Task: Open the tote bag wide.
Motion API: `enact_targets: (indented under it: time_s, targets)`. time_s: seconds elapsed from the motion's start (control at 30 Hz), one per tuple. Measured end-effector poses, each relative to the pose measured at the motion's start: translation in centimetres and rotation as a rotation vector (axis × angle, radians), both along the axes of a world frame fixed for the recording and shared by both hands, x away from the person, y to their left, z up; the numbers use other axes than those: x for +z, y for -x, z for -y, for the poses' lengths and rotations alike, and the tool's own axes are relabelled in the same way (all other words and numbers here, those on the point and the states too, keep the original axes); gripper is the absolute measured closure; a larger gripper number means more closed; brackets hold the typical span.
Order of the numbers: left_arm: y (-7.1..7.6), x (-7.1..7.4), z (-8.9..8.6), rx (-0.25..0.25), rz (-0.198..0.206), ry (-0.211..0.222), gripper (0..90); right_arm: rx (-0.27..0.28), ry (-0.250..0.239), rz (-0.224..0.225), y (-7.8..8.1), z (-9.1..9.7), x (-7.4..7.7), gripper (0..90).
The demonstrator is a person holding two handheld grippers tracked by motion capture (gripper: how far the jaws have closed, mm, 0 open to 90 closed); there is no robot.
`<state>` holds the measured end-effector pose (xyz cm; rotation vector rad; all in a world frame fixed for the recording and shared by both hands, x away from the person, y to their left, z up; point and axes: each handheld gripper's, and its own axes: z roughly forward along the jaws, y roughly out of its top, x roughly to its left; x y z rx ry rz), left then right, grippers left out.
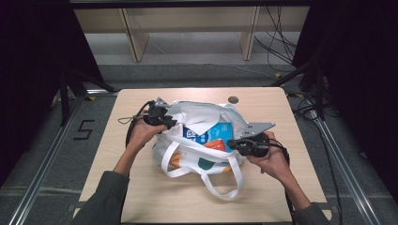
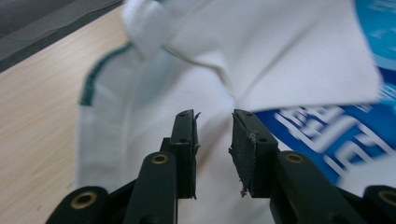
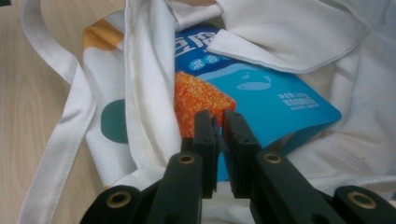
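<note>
White tote bag (image 1: pixel 197 140) lies on its side mid-worktop (image 1: pixel 141 197), mouth turned toward my right hand, handles trailing toward me. Inside the mouth: a blue pouch (image 3: pixel 275 100) lying flat, and an orange packet (image 3: pixel 198 100) partly tucked under the bag's near lip. My left gripper (image 2: pixel 214 135) sits at the far-left edge of the bag; its fingers (image 2: pixel 184 140) are spread, with bag cloth just beyond the tips and nothing between them. My right gripper (image 3: pixel 218 128) is at the bag's mouth on the right side; its fingers (image 3: pixel 204 135) are nearly pressed together, a narrow gap left. Something thin may sit in that gap, but I cannot tell whether it is a scrap of the pouch's edge or just worn pad. Key relation: the orange packet lies directly ahead of the right fingertips, just beyond them, and the pouch's near edge runs right beside them. The pouch's long axis runs from the mouth back into the bag, roughly along my right gripper's line of approach. Right hand is clearly nearer the contents. My judgement: left should pin the bag cloth while right goes in.
</note>
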<state>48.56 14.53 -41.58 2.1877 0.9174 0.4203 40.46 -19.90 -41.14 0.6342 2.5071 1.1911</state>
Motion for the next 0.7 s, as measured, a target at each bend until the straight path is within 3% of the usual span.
enact_targets:
  time_s: [0.07, 0.17, 0.27, 0.4, 0.47, 0.5, 0.57, 0.63, 0.7]
  targets:
    - [1.1, 0.4, -0.3, -0.021, 0.013, 0.021, 67.6, -0.022, -0.019, 0.017, 0.0, 0.1, 0.0, 80.4]
    - [2.6, 0.7, -0.7, -0.063, -0.003, 0.045, 65.9, -0.048, -0.047, 0.023, 0.1, 0.5, 0.6, 76.7]
    - [4.0, 1.1, -1.2, -0.072, -0.003, 0.077, 64.2, -0.073, -0.078, 0.042, 0.1, 1.0, 0.9, 68.0]
    - [5.5, 1.7, -2.0, -0.08, 0.007, 0.14, 61.2, -0.096, -0.104, 0.058, 0.1, 1.9, 1.2, 65.8]
    - [6.1, 1.9, -2.2, -0.076, 0.006, 0.161, 58.5, -0.106, -0.106, 0.056, 0.4, 2.1, 1.4, 62.6]
    - [6.3, 1.9, -2.4, -0.086, 0.007, 0.162, 57.8, -0.106, -0.109, 0.076, 0.4, 2.2, 1.4, 62.5]
    - [6.9, 1.9, -2.4, -0.08, 0.015, 0.182, 56.0, -0.115, -0.11, 0.056, 0.7, 2.2, 1.5, 60.9]
    - [7.3, 1.9, -2.5, -0.094, 0.025, 0.168, 52.8, -0.112, -0.114, 0.087, 0.7, 2.2, 1.4, 58.3]
    - [7.8, 1.7, -2.5, -0.082, 0.036, 0.193, 49.1, -0.116, -0.106, 0.066, 0.9, 2.3, 1.5, 54.2]
